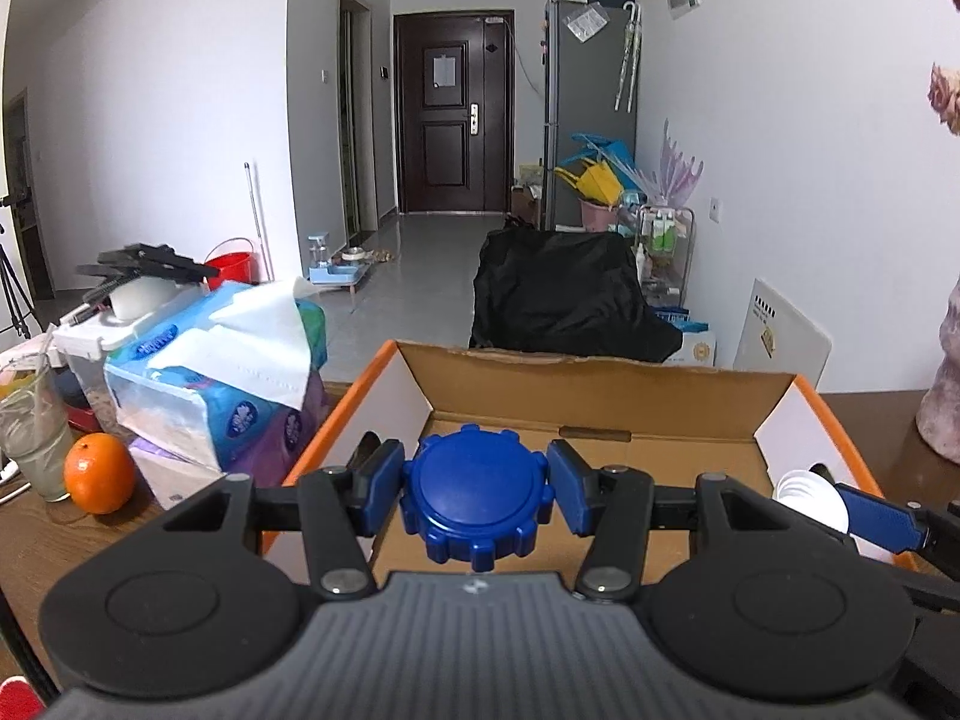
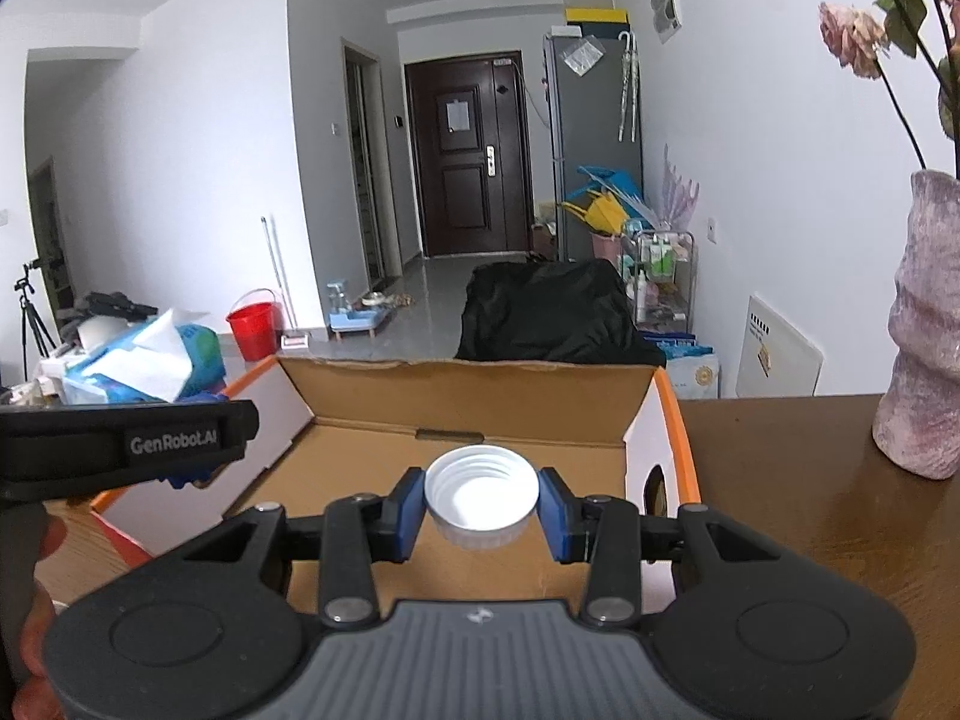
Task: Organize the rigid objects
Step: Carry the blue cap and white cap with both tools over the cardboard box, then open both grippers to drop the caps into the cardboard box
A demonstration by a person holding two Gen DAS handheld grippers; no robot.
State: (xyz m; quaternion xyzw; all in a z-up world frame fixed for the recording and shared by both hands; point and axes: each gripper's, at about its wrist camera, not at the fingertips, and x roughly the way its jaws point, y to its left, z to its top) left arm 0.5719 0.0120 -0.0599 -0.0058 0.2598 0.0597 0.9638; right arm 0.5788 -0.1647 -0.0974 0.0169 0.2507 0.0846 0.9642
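Placement is judged pending: a blue ridged cap is clamped in the left gripper and a white threaded cap in the right gripper, both held above the cardboard box, whose visible floor is bare.

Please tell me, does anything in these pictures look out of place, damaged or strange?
Nothing serious. The cardboard box has a ragged, torn back flap edge. One tissue sheet hangs loosely out of its pack. The flowers in the vase look wilted.
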